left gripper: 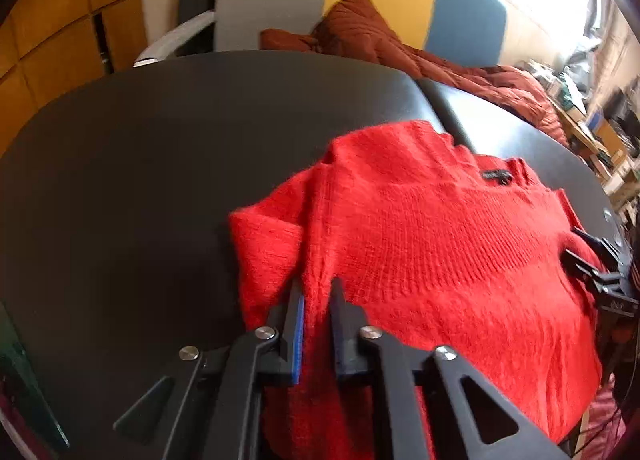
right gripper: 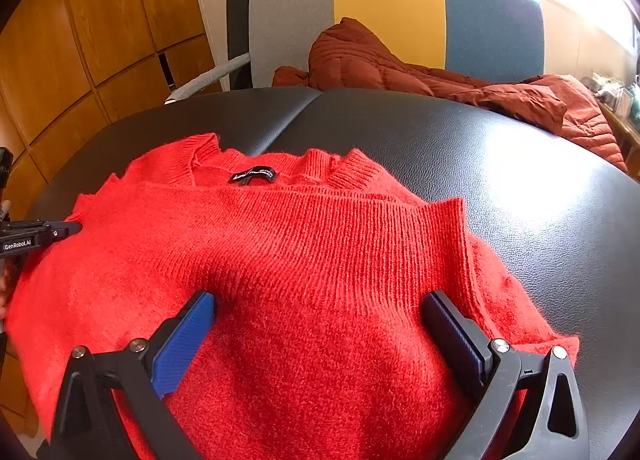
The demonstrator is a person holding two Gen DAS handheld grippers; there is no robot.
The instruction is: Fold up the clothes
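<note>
1. Nearest the left camera, the left gripper (left gripper: 318, 300) was closed on a ridge of the red sweater (left gripper: 420, 244), its jaws drawn together with knit pinched between them at the garment's left edge.
2. The right gripper (right gripper: 320, 308) sat with its jaws wide apart over the sweater's middle, holding nothing; whether the blue pads (right gripper: 188, 336) pressed the cloth could not be told.
3. The sweater lay on the black table (right gripper: 520, 200), partly gathered: a sleeve (left gripper: 264, 248) appeared tucked under on the left, and the right edge looked turned inward.
4. Farther off, the collar and label (right gripper: 253, 175) faced the far side, so the side folds seemed underway, while the final lengthwise fold looked not yet done.
5. Beyond the table, a rust-coloured jacket (right gripper: 400, 64) lay unfolded on a chair (right gripper: 492, 20).
</note>
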